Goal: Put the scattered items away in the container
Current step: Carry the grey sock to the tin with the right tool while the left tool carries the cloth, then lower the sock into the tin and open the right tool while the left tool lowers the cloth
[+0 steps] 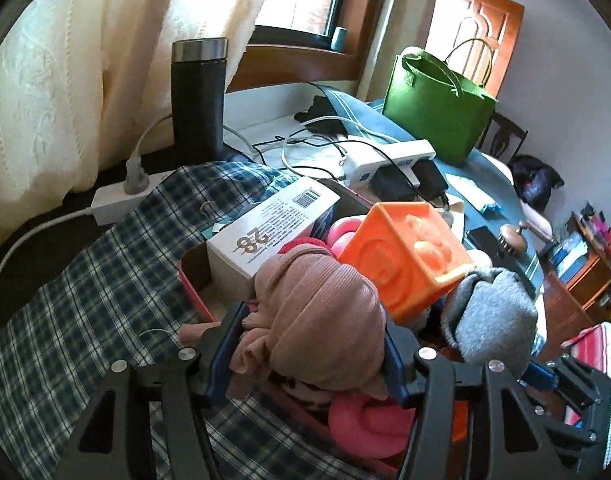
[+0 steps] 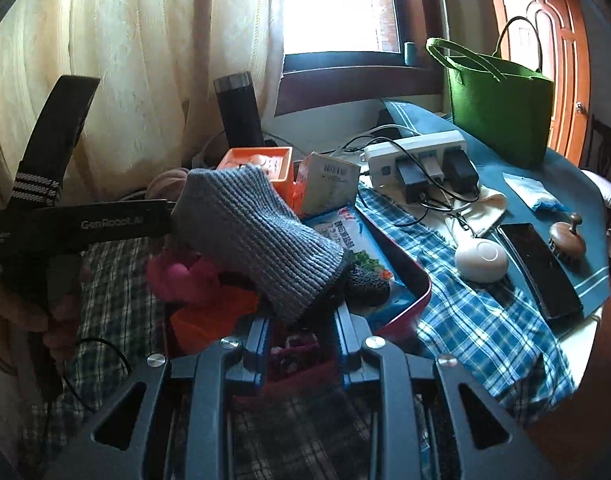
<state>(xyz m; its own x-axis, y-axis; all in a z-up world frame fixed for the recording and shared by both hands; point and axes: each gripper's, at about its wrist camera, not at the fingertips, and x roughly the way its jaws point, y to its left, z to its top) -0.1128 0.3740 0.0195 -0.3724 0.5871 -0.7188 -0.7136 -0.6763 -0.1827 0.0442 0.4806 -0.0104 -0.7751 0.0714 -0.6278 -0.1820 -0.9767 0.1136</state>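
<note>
Pink cloth (image 1: pixel 317 320) clamped in left gripper (image 1: pixel 313 344), grey sock (image 2: pixel 257 240) in right gripper (image 2: pixel 301 336)

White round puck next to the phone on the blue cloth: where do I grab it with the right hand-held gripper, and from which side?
Take the white puck from above, jaws across its width. It lies flat as a low, smooth dome, so a side approach would likely slip over its top. Set the fingers near-far rather than left-right: the phone crowds its right side, and a thin cord runs in behind it.
</note>
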